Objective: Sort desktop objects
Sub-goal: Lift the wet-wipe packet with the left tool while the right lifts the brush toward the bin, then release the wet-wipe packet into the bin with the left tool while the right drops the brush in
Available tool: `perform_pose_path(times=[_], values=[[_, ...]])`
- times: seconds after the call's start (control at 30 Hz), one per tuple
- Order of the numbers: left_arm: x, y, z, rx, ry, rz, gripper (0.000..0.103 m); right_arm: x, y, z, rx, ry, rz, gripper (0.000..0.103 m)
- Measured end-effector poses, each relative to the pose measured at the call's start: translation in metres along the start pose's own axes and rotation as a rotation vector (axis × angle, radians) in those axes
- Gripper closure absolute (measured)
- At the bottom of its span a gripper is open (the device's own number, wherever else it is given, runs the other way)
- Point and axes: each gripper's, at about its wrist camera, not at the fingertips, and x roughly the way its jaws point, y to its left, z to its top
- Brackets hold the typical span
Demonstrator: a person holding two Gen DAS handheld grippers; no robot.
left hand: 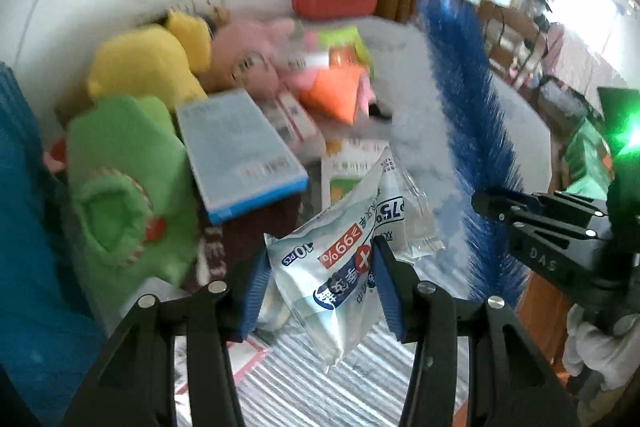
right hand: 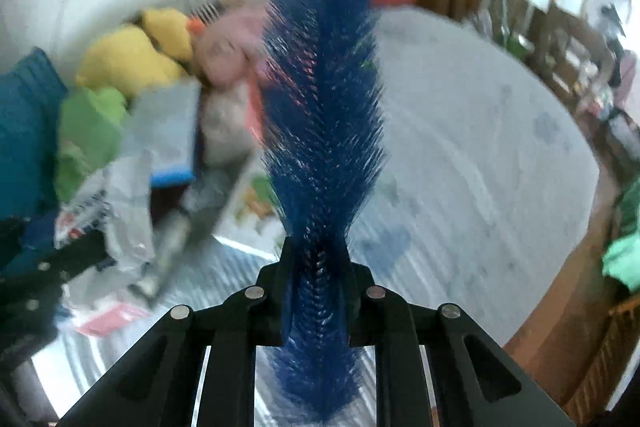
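While right hand-held gripper [right hand: 316,267] clamps blue brush [right hand: 324,99]; left [left hand: 320,283] seemingly pinches wipes packet [left hand: 340,259].

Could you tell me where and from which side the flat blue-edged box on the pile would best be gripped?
Probably by its near short end, the one with the bright blue edge, coming from the front. The box lies tilted on the pile with that end jutting free; soft toys crowd its far end.

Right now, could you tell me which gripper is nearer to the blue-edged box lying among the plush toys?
Left. The left gripper, shut on the wipes packet, sits just in front of the blue-edged box; the right gripper, clamping the blue brush, is farther off to the box's right.
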Motion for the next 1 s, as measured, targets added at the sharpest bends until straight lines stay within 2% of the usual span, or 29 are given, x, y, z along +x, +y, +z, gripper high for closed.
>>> perform_pose_path(times=[0.2, 0.37, 0.47, 0.67, 0.8, 0.93, 1.0], values=[[-0.072, 0.011, 0.016, -0.068, -0.146, 0.092, 0.055, -0.035, 0.008, 0.026, -0.105, -0.143, 0.082, 0.087], [-0.132, 0.024, 0.026, -0.133, -0.267, 0.181, 0.055, -0.073, 0.037, 0.05, -0.226, -0.28, 0.199, 0.087], [-0.174, 0.04, 0.03, -0.177, -0.345, 0.25, 0.055, -0.096, 0.055, 0.063, -0.3, -0.363, 0.272, 0.087], [-0.258, 0.096, 0.02, -0.257, -0.471, 0.432, 0.055, -0.143, 0.1, 0.087, -0.437, -0.523, 0.434, 0.087], [-0.299, 0.149, -0.001, -0.329, -0.471, 0.577, 0.055, -0.168, 0.152, 0.092, -0.505, -0.589, 0.575, 0.087], [-0.313, 0.205, -0.033, -0.427, -0.401, 0.673, 0.055, -0.158, 0.205, 0.085, -0.57, -0.561, 0.717, 0.087], [-0.31, 0.232, -0.051, -0.475, -0.351, 0.705, 0.055, -0.141, 0.224, 0.078, -0.592, -0.522, 0.749, 0.087]])
